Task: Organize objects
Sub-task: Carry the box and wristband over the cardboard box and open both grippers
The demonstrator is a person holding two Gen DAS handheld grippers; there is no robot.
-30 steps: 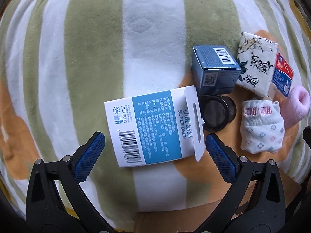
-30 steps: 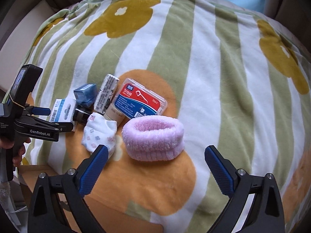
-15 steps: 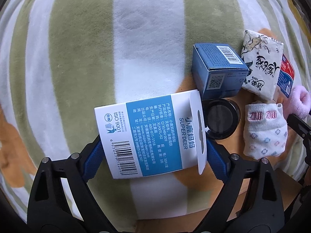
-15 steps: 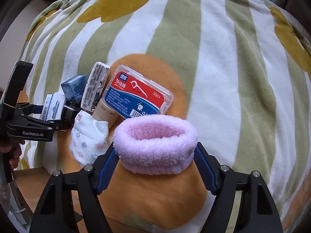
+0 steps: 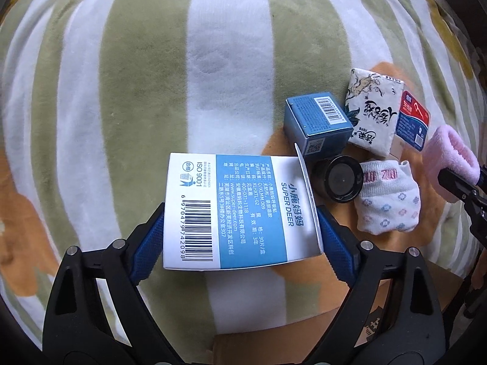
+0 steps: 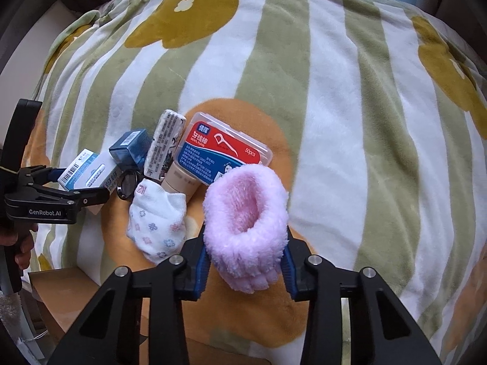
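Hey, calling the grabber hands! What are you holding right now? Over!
Left gripper shut on white-and-blue box. Right gripper shut on pink fluffy band. Sock nearby, nothing blocking.

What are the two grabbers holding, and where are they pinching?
The left gripper pinches the white and blue box by its two short ends. The right gripper squeezes the fluffy pink band on its two outer sides.
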